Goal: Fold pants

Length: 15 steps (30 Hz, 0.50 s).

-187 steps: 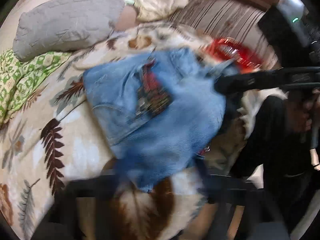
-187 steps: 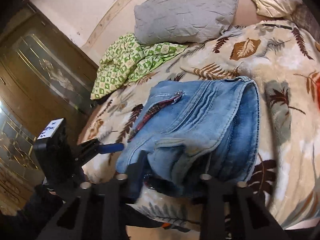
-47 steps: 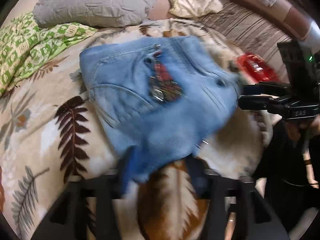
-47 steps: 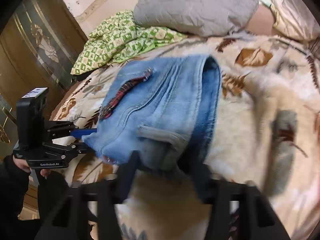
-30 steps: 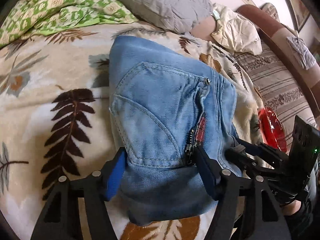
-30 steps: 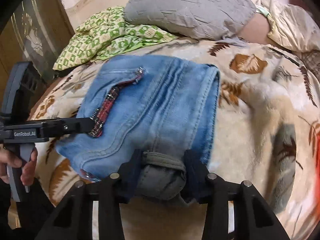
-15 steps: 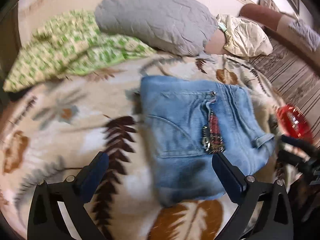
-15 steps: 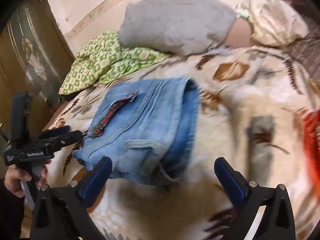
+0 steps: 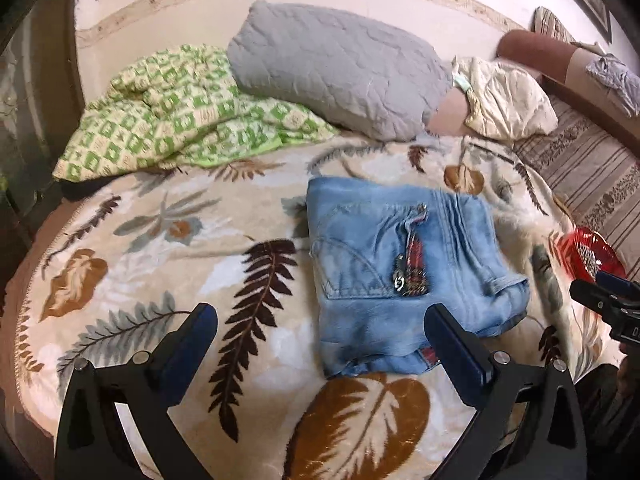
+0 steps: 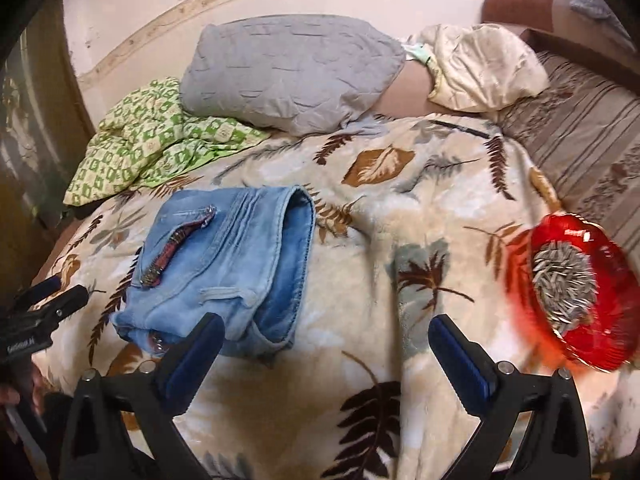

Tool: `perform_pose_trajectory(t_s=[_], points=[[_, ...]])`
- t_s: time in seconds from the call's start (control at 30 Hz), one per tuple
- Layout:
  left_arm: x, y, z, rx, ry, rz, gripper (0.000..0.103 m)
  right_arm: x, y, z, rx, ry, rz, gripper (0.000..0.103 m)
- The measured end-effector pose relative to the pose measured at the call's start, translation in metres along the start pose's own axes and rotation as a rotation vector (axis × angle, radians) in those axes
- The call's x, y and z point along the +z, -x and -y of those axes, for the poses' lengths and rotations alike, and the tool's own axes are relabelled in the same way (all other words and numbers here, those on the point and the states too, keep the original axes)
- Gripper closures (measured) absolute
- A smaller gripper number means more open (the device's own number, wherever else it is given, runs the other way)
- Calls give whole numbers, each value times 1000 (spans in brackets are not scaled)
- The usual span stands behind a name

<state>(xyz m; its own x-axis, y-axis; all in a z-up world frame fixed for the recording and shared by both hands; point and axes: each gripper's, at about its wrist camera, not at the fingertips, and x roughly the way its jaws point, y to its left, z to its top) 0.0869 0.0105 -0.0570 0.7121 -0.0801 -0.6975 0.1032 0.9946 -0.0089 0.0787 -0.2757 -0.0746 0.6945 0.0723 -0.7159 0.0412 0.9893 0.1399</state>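
The pants (image 9: 404, 272) are pale blue denim, folded into a thick, roughly square bundle that lies on the bed's blanket (image 9: 152, 248). A curved pocket seam faces up, and a strip of red plaid trim with small metal bits runs down the top layer. In the right wrist view the bundle's right side shows the rounded waistband opening with darker blue inside, and a belt loop on the near edge.

The blanket is plush and cream, printed with brown and grey leaves. Behind it sit a grey quilted pillow (image 9: 340, 72) and a crumpled green-patterned cloth (image 9: 176, 120). A glossy red bowl (image 10: 572, 292) of striped seeds rests at the right.

The left tool (image 9: 320, 344) is spread wide and released, just short of the bundle's near edge, nothing between its blue pads. The right tool (image 10: 326, 348) is likewise spread and empty, with the bundle ahead to its left.
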Motion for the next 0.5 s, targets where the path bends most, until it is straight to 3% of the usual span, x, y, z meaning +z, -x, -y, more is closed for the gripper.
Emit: perform_pose_trajectory(t_s=[0.3, 0.5], points=[[-2, 49, 19, 52, -2, 71, 0, 1, 70, -30, -108, 15, 107, 0], [-19, 76, 34, 0, 27, 93, 0, -20, 100, -39, -139, 26, 149, 0]])
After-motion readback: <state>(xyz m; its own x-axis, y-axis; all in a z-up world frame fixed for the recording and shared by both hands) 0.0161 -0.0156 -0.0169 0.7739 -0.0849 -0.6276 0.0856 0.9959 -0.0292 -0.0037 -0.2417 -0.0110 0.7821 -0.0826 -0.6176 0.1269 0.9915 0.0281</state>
